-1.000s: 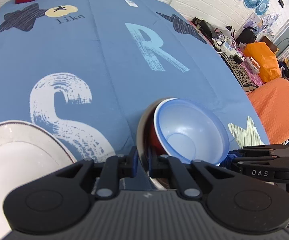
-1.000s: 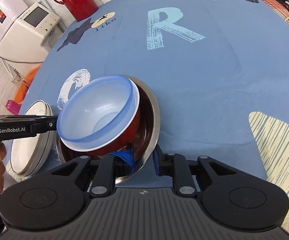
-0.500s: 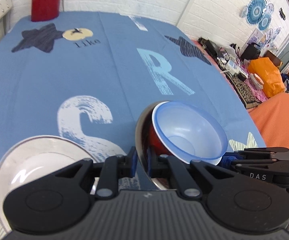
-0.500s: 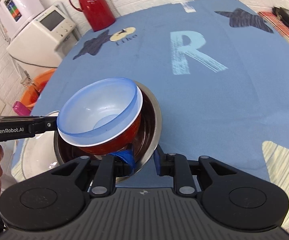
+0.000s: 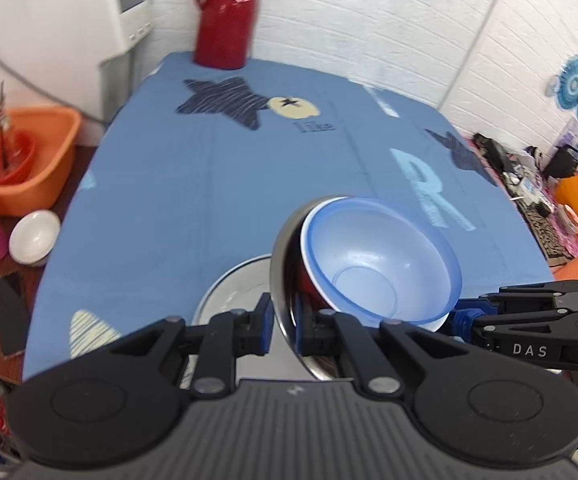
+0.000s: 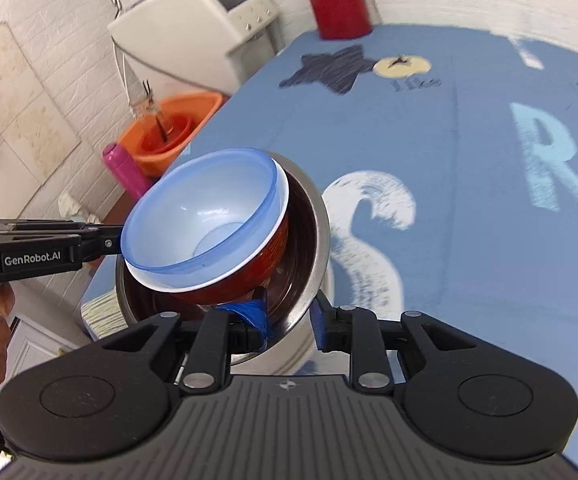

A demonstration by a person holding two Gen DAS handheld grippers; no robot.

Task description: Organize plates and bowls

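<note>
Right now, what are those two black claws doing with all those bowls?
A person is holding a claw in each hand, and both claws grip the rim of the shiny metal bowl from opposite sides. The left claw and right claw carry it above the blue tablecloth. Nested inside are a red bowl and a pale blue plastic bowl. A white plate lies underneath.

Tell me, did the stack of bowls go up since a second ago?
Yes. The stack of bowls, held by both tools, has risen and moved left: in the left wrist view the white plate was off to its left, and now lies right beneath it.
</note>
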